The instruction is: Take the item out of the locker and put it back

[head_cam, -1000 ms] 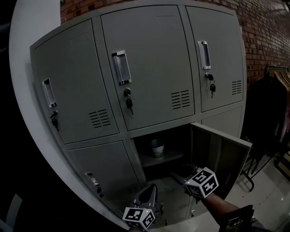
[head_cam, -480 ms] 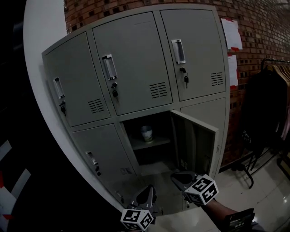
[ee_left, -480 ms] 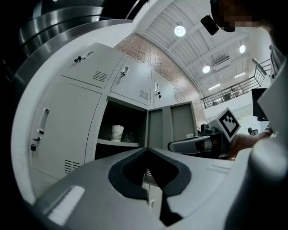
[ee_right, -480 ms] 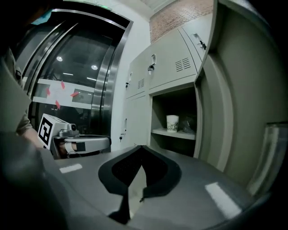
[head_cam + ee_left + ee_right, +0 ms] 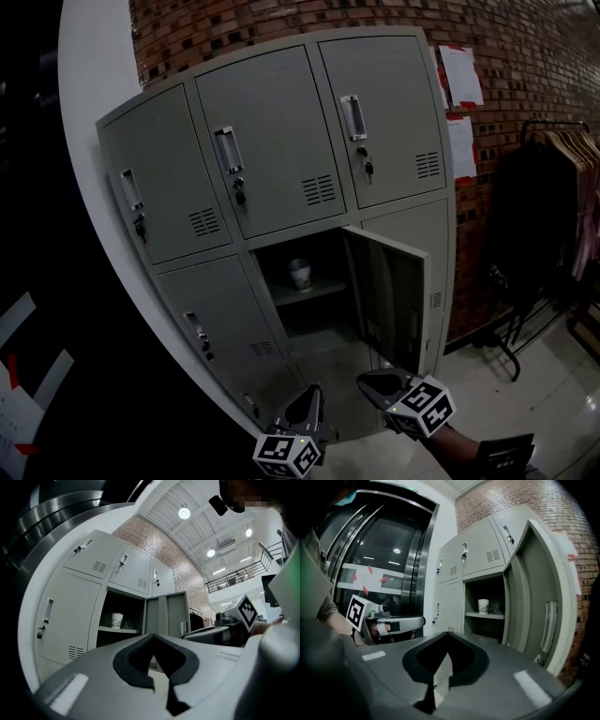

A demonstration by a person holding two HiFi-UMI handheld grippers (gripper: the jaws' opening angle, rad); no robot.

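And the view pulls right back from the locker. A second ago its open bay filled the lower frame with both grippers at its mouth; now the whole bank of doors stands well off against the brick wall. The cup hasn't budged: it sits upright on the shelf inside the open bay, pale against the dark, and both gripper views catch it too. There's a dark shape just beside it on the shelf, too dim to say what it is. The door hangs wide, swung out to the right.

Down at the bottom edge, the left gripper and right gripper ride side by side, both aimed toward the locker and well apart from it. The right fingers have gone from partly spread to pressed together, with nothing between them. The left fingers look pressed together as well, and empty.

What does that mean? The cup is in the locker, neither gripper holds anything, and the person is backing off. That reads like the put-back is finished, with only the door left open. If another take-out is due, the approach has to be made again and the fingers spread first.
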